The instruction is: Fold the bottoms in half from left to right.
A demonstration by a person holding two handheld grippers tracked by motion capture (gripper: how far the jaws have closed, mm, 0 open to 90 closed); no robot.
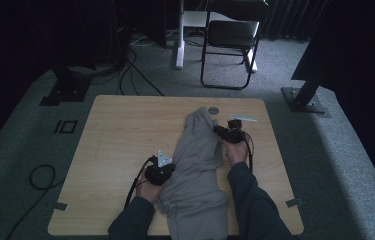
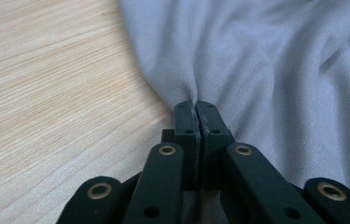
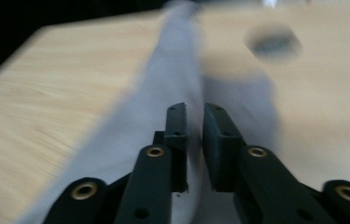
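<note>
A grey cloth and two grippers on a wooden table

The table (image 1: 120, 145) holds a long, wrinkled grey cloth (image 1: 195, 170) running from the middle to the bottom edge of the high view, where it is cut off. The left gripper (image 2: 195, 106) is pinched tight on the cloth's edge. The right gripper (image 3: 195, 116) has its jaws a little apart over the cloth; that view is blurry.
</note>
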